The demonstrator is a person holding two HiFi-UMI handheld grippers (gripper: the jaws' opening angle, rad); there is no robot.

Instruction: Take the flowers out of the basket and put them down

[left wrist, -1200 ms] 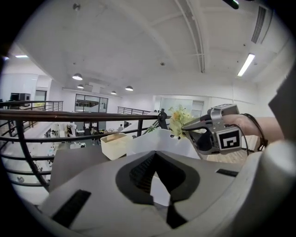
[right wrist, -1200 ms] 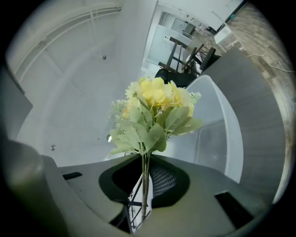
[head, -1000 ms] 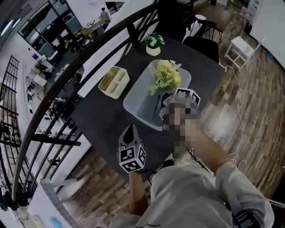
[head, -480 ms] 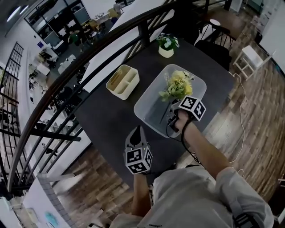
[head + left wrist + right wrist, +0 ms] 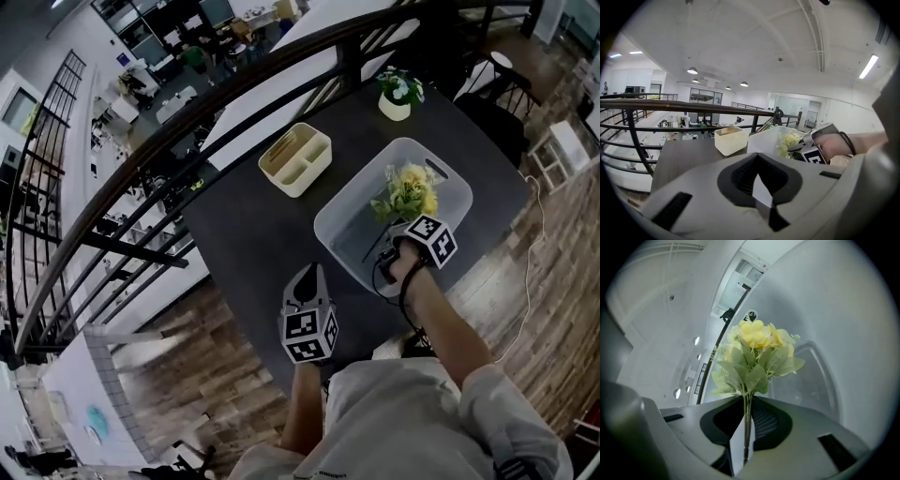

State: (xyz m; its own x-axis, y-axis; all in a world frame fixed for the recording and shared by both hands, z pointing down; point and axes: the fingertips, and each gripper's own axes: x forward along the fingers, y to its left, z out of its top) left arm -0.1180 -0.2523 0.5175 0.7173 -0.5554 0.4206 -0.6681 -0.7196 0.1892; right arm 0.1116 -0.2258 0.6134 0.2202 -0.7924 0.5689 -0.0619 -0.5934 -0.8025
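Now at the right gripper (image 5: 387, 253) (image 5: 746, 446): the jaws are pinched tight on the thin green stems, gripped low down; the gripper reaches into the near end of the basket.
Flowers: a bunch of yellow artificial flowers with pale green leaves (image 5: 410, 190) (image 5: 757, 350); the heads sit inside the basket's outline, towards its far end, and the stems run back to the clamping jaws. Whether the bunch touches the basket floor, I cannot tell.
Basket: a translucent grey plastic basket with cut-out handles (image 5: 349, 225) (image 5: 843, 333) (image 5: 764, 139); it stands along the table's near-right edge.
Left gripper (image 5: 307, 278) (image 5: 761, 197): the jaws are pressed together with nothing between them; it is held over the table's near-left edge, nose towards the railing, apart from the basket.
Table: a dark grey square tabletop (image 5: 248, 230) (image 5: 684, 154).
Organiser: a cream plastic box with compartments (image 5: 294, 159) (image 5: 731, 139); it is near the table's far-left edge, just beside the basket's far-left corner but not touching.
Pot plant: a small white pot of green leaves and white blooms (image 5: 396, 94); it sits by the table's far corner, well beyond the basket.
Railing: a black metal balustrade (image 5: 187, 131) (image 5: 670, 105); it runs along the table's far-left edge.
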